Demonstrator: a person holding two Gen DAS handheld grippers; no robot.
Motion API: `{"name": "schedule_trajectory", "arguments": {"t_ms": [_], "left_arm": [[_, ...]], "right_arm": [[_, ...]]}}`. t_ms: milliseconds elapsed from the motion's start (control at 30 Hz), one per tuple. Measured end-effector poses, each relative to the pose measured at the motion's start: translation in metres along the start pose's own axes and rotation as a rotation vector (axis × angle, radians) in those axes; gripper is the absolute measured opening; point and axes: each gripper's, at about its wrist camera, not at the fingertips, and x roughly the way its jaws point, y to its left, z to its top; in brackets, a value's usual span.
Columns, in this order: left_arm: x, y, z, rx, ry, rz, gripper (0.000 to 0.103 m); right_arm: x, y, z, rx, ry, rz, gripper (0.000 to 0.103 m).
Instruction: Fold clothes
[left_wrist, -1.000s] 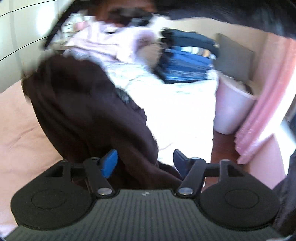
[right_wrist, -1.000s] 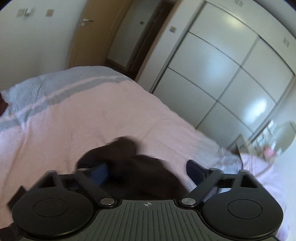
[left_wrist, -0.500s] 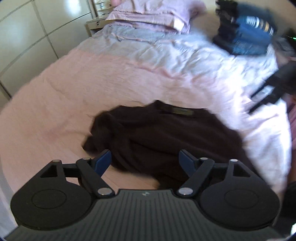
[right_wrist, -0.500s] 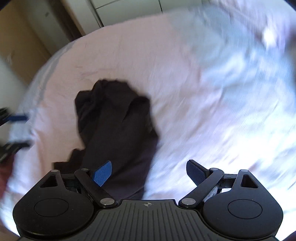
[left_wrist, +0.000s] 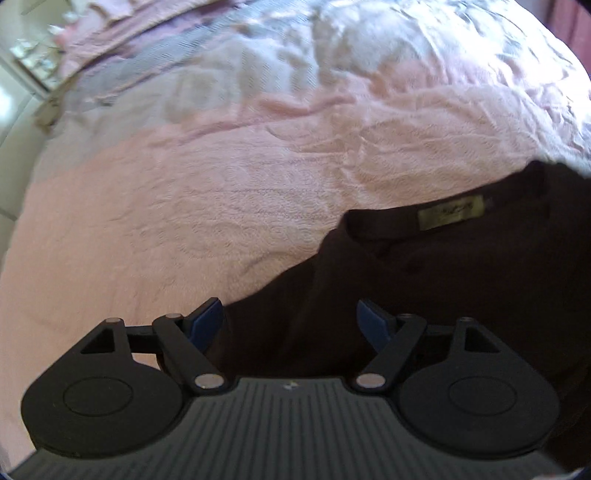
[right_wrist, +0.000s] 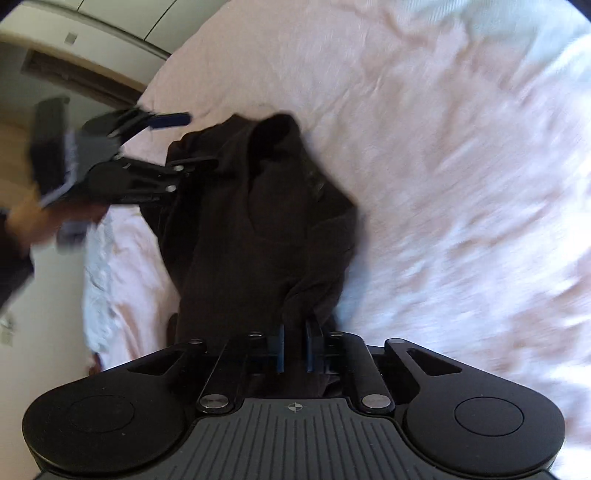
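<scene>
A dark brown top lies crumpled on the pink bed cover, collar and pale neck label facing up. My left gripper hovers open just over the garment's edge left of the collar, fabric below the gap but not pinched. In the right wrist view the top runs away from me in a long heap. My right gripper is closing, and its blue pads press on a bunched fold at the near end. The left gripper shows at the garment's far left end.
The pink cover spreads wide around the garment, with a paler striped band toward the pillows. A cluttered bedside surface sits at far left. A person's hand holds the left gripper; wardrobe doors stand behind.
The top, hanging in the air a second ago, now lies on the bed. Both grippers dropped toward it. The right jaws went from wide open to closed on a fold.
</scene>
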Motion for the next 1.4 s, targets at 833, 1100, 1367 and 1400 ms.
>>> {"name": "schedule_trajectory", "arguments": {"t_ms": [833, 1100, 1367, 1400], "left_arm": [[-0.180, 0.042, -0.050, -0.416, -0.158, 0.287, 0.004], [-0.339, -0.061, -0.088, -0.464, -0.317, 0.476, 0.003], [-0.492, -0.169, -0.135, -0.431, -0.494, 0.567, 0.003], [-0.513, -0.179, -0.139, -0.425, -0.519, 0.583, 0.003]], "right_arm": [[-0.138, 0.012, 0.080, -0.295, -0.325, -0.199, 0.007], [-0.207, 0.112, 0.041, -0.493, -0.567, -0.246, 0.006], [-0.315, 0.238, -0.105, -0.597, -0.847, -0.320, 0.006], [-0.328, 0.253, -0.120, -0.617, -0.879, -0.332, 0.006]]}}
